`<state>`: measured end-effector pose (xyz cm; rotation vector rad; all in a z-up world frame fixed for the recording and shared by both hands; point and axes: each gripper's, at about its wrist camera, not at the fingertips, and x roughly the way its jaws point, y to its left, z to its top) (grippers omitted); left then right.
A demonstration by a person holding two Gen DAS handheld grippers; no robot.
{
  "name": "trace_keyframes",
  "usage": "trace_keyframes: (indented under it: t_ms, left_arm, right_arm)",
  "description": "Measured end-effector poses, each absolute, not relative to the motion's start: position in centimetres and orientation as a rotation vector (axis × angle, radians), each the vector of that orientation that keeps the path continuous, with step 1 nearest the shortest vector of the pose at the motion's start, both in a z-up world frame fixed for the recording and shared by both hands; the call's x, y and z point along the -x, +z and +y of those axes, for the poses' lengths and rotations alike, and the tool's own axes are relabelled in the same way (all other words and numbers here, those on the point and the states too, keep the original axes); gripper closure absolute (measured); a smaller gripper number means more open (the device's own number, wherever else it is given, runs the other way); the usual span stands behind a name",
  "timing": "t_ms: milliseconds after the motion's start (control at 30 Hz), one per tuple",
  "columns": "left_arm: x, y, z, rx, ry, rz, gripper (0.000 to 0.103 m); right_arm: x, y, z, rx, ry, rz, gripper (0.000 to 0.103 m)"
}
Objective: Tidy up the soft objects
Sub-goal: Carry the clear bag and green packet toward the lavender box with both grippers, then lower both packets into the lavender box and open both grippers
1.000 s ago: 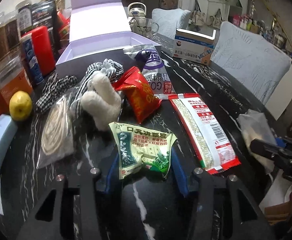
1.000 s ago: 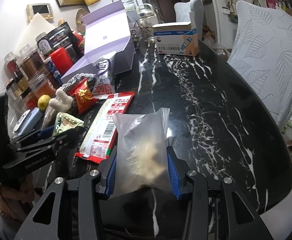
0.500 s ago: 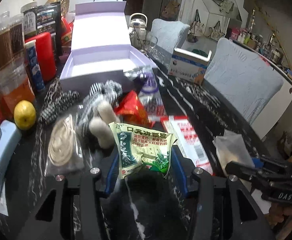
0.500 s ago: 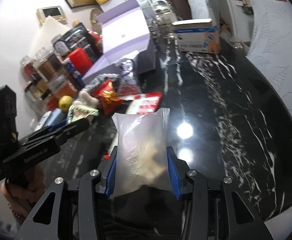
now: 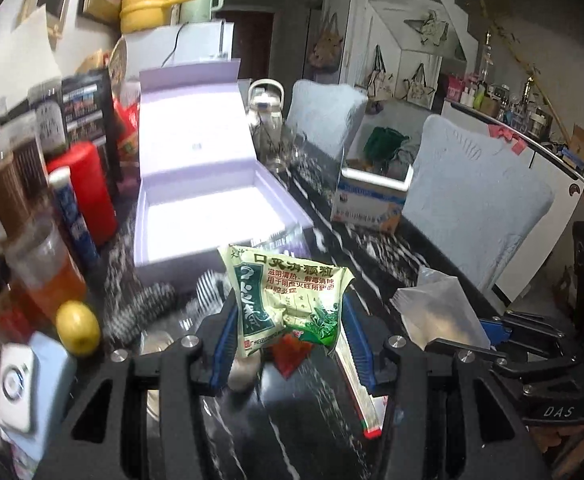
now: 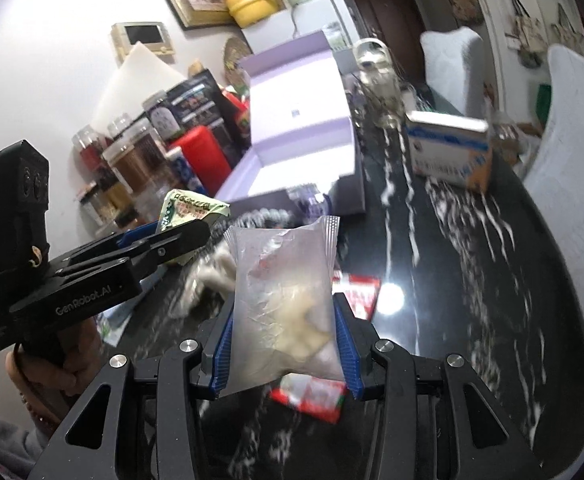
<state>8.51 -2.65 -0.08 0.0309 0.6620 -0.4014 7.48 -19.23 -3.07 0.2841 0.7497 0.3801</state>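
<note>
From the left wrist view, my left tool (image 5: 290, 336) pinches a green packet (image 5: 288, 300) between its blue pads, held above the black desk (image 5: 375, 248). The open lilac box (image 5: 204, 204) sits just beyond it.

From the right wrist view, my right tool (image 6: 286, 344) pinches a clear bag (image 6: 288, 300) above the desk, with a red packet (image 6: 311, 394) lying beneath.

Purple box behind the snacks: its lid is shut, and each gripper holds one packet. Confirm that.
Not quite: the purple box stands open, lid tipped back, as the left wrist view shows. The rest holds: the left gripper clamps the green packet, the right gripper the clear bag.
</note>
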Motion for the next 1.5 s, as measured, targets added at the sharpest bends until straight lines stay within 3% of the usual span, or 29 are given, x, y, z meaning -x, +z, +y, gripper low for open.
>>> trace_keyframes:
  t_ms: [667,1133,1500]
  left_arm:
    - [-17.8,7.6,-0.9,-0.027,-0.361,0.461,0.055]
    - [-28.0,7.1,0.8,-0.041,-0.227,0.449,0.055]
    - [-35.3,2.4,2.4,-0.049,-0.149,0.578,0.055]
  right_arm:
    - [-18.4,5.6,-18.7,-0.196,0.455,0.612,0.059]
    - [-28.6,6.1,-16.3,-0.118,0.442,0.602,0.059]
    - [-35.8,5.1,-13.3,-0.056,0.443,0.611,0.059]
